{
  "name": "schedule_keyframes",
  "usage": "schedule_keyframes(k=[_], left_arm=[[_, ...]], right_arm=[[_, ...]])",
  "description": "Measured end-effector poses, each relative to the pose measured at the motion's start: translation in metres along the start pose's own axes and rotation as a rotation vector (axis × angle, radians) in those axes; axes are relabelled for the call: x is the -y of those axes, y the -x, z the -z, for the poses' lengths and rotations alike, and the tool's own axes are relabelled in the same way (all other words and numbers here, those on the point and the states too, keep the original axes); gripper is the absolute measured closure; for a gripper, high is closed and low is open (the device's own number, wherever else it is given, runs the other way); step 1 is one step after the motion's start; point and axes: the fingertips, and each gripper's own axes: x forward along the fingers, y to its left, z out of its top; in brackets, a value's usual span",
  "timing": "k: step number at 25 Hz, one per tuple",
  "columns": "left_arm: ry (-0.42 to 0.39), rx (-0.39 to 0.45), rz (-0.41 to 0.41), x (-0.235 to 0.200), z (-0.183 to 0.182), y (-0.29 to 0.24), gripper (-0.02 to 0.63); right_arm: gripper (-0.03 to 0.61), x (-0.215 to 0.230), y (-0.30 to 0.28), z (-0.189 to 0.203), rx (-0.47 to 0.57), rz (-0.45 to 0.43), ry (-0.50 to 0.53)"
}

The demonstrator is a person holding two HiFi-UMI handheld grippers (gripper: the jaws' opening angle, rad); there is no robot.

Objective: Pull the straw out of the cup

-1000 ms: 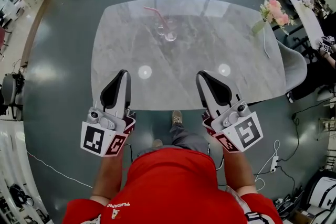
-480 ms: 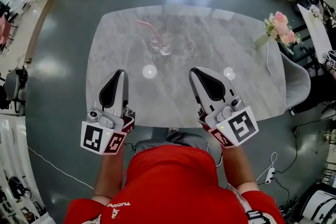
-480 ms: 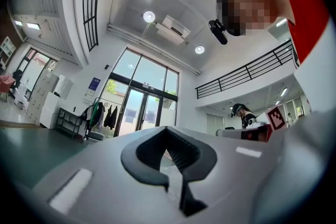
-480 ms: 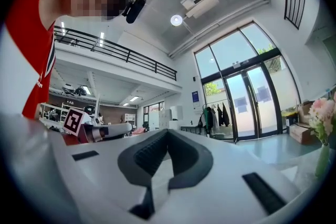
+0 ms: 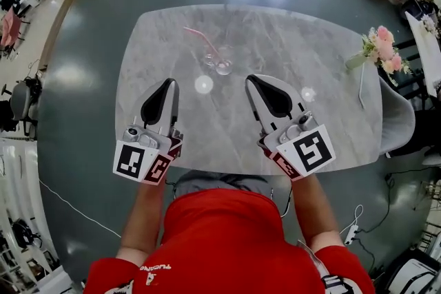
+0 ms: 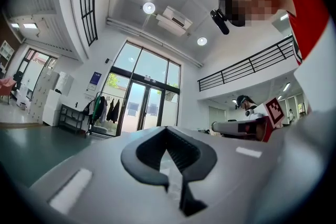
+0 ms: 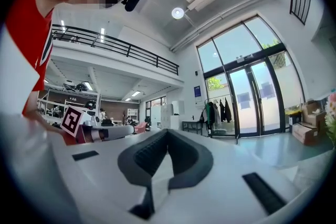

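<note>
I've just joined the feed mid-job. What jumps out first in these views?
The left gripper and right gripper fill the foreground, held over the near part of the grey marble table, both shut with nothing between the jaws. Toward the far side of the table stands a clear cup with a pink straw leaning out to the left, untouched. Pink flowers show by the table's right end.
</note>
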Motion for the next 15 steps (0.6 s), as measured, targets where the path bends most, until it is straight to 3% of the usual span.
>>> schedule_keyframes(k=[15], left_arm=[[0.045, -0.117, 0.083, -0.033, 0.065, -0.043, 0.609]], right_arm=[[0.577, 0.029, -0.073, 0.068, -0.187, 0.041, 0.032]])
